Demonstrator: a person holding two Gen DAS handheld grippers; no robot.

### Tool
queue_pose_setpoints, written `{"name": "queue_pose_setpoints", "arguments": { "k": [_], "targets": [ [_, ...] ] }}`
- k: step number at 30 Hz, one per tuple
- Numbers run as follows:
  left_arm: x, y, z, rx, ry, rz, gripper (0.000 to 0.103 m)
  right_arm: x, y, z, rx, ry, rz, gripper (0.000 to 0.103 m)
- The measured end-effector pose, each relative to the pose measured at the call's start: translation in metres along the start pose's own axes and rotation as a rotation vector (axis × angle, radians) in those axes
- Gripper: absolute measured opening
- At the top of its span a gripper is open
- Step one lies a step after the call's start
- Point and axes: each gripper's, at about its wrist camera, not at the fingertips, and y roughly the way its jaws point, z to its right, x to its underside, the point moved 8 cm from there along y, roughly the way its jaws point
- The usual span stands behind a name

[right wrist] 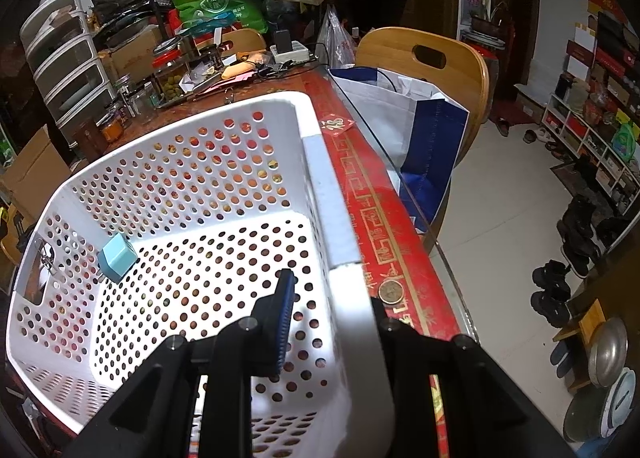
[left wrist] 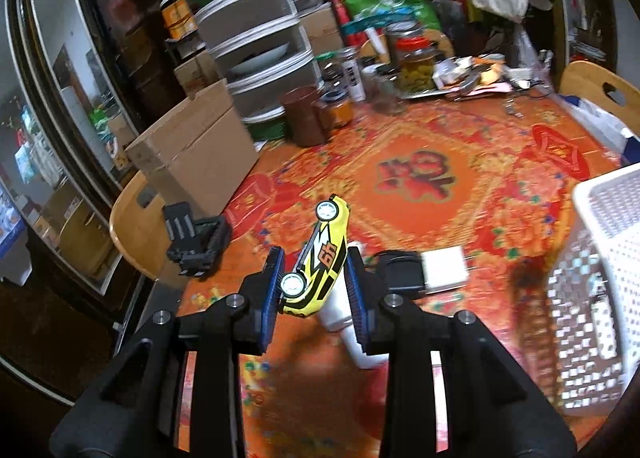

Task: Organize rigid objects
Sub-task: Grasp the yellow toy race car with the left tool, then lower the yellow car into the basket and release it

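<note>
My left gripper (left wrist: 316,278) is shut on a yellow toy car (left wrist: 322,258), held tilted above the red patterned table (left wrist: 420,177). Below it lie a white bottle (left wrist: 340,310), a black object (left wrist: 400,272) and a white charger block (left wrist: 444,268). The white perforated basket (left wrist: 600,278) stands at the right edge. In the right wrist view my right gripper (right wrist: 332,314) is shut on the basket's right rim (right wrist: 352,318), one finger inside, one outside. A light blue cube (right wrist: 117,258) lies inside the basket (right wrist: 192,177).
A black holder (left wrist: 196,242) sits at the table's left edge by a cardboard box (left wrist: 192,145). Jars (left wrist: 412,65) and clutter crowd the far side. A wooden chair (right wrist: 432,57) with a blue-white bag (right wrist: 408,125) stands right of the table. A coin (right wrist: 391,292) lies near the basket.
</note>
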Motion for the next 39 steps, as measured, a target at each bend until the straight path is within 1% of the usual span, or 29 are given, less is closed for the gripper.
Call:
{"name": "queue_pose_setpoints", "arguments": {
  "k": [4,10,14,18,22,26,30,35,39],
  "targets": [
    [-0.010,-0.024,0.035,0.057,0.030,0.027,0.028,0.000,0.000,0.000,-0.008,-0.001,0.001,0.023],
    [-0.020,-0.059,0.108,0.170,0.111,0.049,0.028,0.000,0.000,0.000,-0.016,-0.001,0.001,0.023],
    [-0.023,-0.082,0.157,0.221,0.179,0.067,0.028,0.000,0.000,-0.001,-0.023,-0.001,0.000,0.023],
    [-0.019,-0.094,0.198,0.269,0.229,0.058,0.028,0.000,0.000,-0.001,-0.027,0.000,0.000,0.023],
    [-0.011,-0.099,0.229,0.308,0.266,0.027,0.028,0.000,0.000,-0.001,-0.036,0.001,0.001,0.023],
    [-0.001,-0.092,0.253,0.347,0.294,-0.026,0.028,0.000,-0.001,-0.002,-0.044,0.001,0.001,0.023],
    [0.009,-0.079,0.270,0.372,0.320,-0.083,0.028,0.000,-0.001,-0.002,-0.051,0.002,0.001,0.023],
    [0.026,-0.059,0.287,0.401,0.366,-0.185,0.028,0.000,-0.001,-0.002,-0.059,0.000,-0.001,0.023],
    [0.033,-0.053,0.295,0.416,0.395,-0.234,0.028,0.000,-0.001,-0.002,-0.062,-0.001,-0.002,0.023]
  ]
}}
